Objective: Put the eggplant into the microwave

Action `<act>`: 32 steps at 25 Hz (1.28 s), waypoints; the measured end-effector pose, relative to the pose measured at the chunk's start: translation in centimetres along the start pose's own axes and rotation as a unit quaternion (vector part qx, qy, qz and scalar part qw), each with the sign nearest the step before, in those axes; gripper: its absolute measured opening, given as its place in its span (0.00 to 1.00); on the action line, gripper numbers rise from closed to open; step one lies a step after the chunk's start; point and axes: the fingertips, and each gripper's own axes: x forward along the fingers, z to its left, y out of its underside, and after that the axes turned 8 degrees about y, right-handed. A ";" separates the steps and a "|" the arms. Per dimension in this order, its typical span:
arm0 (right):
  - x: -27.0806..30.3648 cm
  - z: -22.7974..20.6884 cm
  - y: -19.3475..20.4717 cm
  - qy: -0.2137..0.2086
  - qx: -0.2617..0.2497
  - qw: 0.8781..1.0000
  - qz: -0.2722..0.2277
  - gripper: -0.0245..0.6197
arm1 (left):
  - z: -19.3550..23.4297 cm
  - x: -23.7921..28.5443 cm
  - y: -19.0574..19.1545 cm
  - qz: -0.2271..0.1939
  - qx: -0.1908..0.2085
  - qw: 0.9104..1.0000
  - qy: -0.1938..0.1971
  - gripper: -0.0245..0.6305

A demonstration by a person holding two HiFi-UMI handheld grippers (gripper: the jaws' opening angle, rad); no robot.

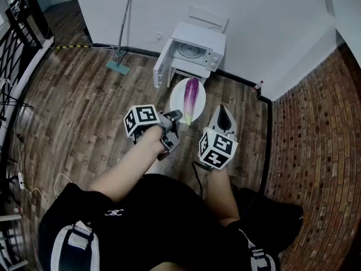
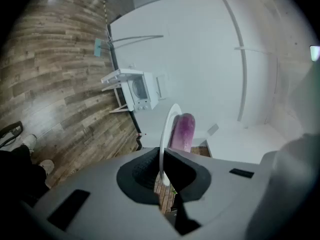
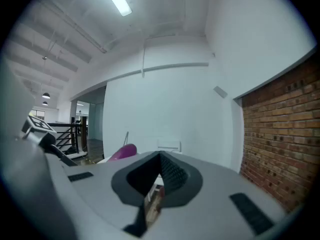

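A purple eggplant (image 1: 190, 97) lies on a white plate (image 1: 177, 99) held out over the wood floor. My left gripper (image 1: 174, 117) is shut on the plate's near rim. In the left gripper view the plate (image 2: 163, 139) stands edge-on between the jaws of the left gripper (image 2: 161, 176), with the eggplant (image 2: 182, 131) beside it. The white microwave (image 1: 198, 47) stands by the wall ahead, its door (image 1: 162, 68) swung open to the left. My right gripper (image 1: 224, 116) hovers to the right of the plate, shut and holding nothing. In the right gripper view the eggplant's tip (image 3: 122, 151) shows left of the right gripper (image 3: 152, 194).
A long-handled mop (image 1: 121, 44) leans on the white wall left of the microwave. A white chair (image 1: 207, 17) stands behind it. A brick wall (image 1: 316, 123) runs along the right, a black railing (image 1: 17, 33) along the left. Cables (image 1: 22, 179) lie on the floor.
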 end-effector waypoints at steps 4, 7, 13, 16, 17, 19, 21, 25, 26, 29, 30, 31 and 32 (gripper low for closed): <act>-0.2 -0.4 0.4 -0.009 -0.006 1.000 0.005 0.05 | -0.2 0.2 0.9 -0.005 0.000 1.000 -0.001 0.06; -0.4 -0.5 0.6 -0.017 -0.008 1.000 0.004 0.05 | 0.0 0.2 1.3 -0.009 -0.002 1.000 -0.003 0.06; -0.7 -0.6 0.6 -0.025 0.003 1.000 -0.005 0.05 | 0.1 0.4 1.5 -0.016 -0.004 1.000 0.000 0.06; -0.7 -0.8 0.9 -0.026 -0.002 1.000 -0.002 0.05 | 0.1 0.7 1.6 -0.016 -0.004 1.000 0.003 0.06; -0.7 -0.9 0.9 -0.025 -0.003 1.000 -0.002 0.05 | 0.1 0.7 1.6 -0.015 -0.005 1.000 0.003 0.06; -0.7 -1.0 1.1 -0.023 -0.005 1.000 0.000 0.05 | 0.3 0.8 1.7 -0.014 -0.008 1.000 0.001 0.06; -0.6 -0.9 1.3 -0.023 -0.005 1.000 0.003 0.05 | 0.5 0.8 1.7 -0.012 -0.010 1.000 0.000 0.06; -0.4 -0.3 1.7 -0.022 -0.004 1.000 0.009 0.05 | 0.9 0.7 1.3 -0.007 -0.011 1.000 0.000 0.06; -0.3 0.0 1.7 -0.021 -0.004 1.000 0.010 0.05 | 0.9 0.6 1.1 -0.005 -0.011 1.000 0.001 0.06; -0.3 1.3 1.6 -0.019 -0.007 1.000 0.010 0.05 | 1.1 0.0 0.3 0.000 -0.011 1.000 0.004 0.06; -0.4 1.8 1.6 -0.018 -0.008 1.000 0.010 0.05 | 1.1 -0.3 -0.1 0.002 -0.010 1.000 0.005 0.06; -0.4 2.4 1.5 -0.017 -0.008 1.000 0.009 0.05 | 1.1 -0.5 -0.5 0.004 -0.008 1.000 0.007 0.06; -0.4 2.9 1.4 -0.015 -0.008 1.000 0.008 0.05 | 1.1 -0.8 -0.9 0.006 -0.007 1.000 0.009 0.06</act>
